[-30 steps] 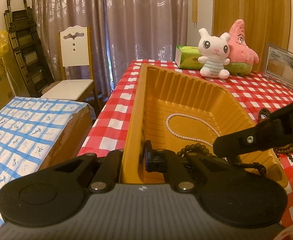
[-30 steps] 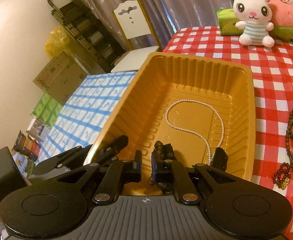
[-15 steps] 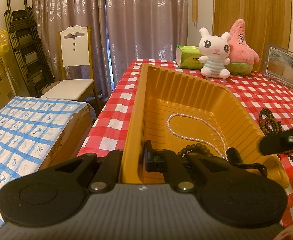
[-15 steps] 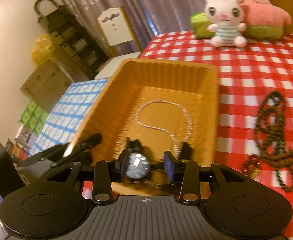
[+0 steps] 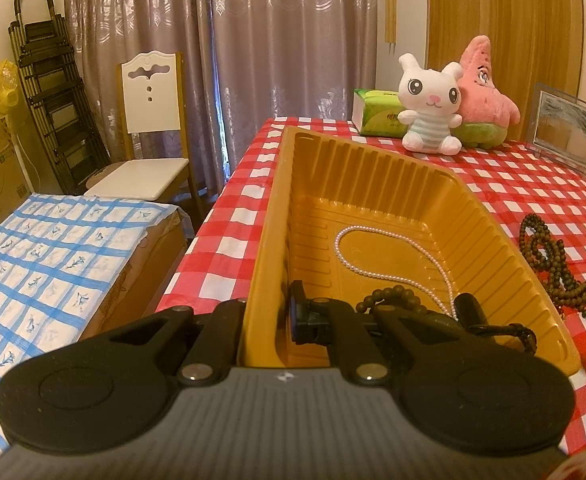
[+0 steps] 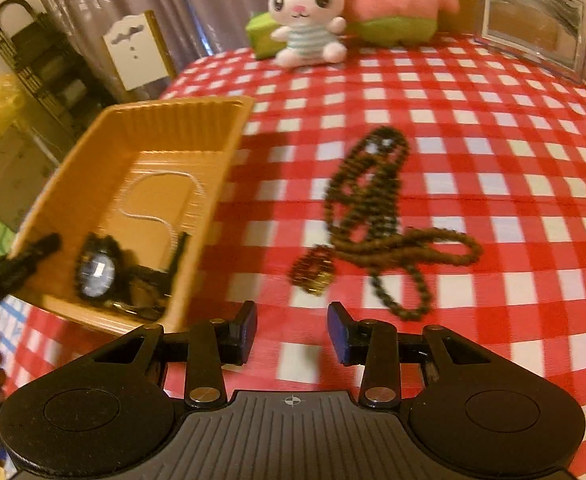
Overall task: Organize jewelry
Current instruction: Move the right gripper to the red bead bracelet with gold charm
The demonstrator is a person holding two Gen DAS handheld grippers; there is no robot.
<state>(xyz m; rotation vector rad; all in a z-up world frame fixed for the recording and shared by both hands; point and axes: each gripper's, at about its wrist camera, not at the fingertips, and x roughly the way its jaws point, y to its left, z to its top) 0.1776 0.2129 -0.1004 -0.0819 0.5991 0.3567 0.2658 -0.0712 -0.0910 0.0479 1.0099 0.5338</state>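
Observation:
A gold plastic tray [image 5: 373, 172] [image 6: 93, 136] sits on the red checked table. My left gripper [image 5: 267, 316] is shut on the tray's near left wall. Inside lie a white pearl necklace [image 5: 389, 248] [image 6: 153, 196], a small brown bead bracelet [image 5: 389, 294] and a black watch [image 6: 97, 272]. My right gripper [image 6: 291, 332] is open and empty, low over the cloth, right of the tray. A long brown bead necklace [image 6: 377, 208] [image 5: 553, 264] with a gold pendant lies on the cloth just ahead of it.
A white bunny plush [image 6: 307, 20], a pink star plush [image 6: 393, 0], a green tissue pack [image 5: 377, 116] and a framed picture [image 6: 533, 28] stand at the table's far end. A white chair [image 5: 149, 136] and a blue checked box [image 5: 53, 256] are left of the table.
My right gripper opened, left the watch in the tray, and swung out to the right over the cloth toward the brown bead necklace. The left gripper has not moved.

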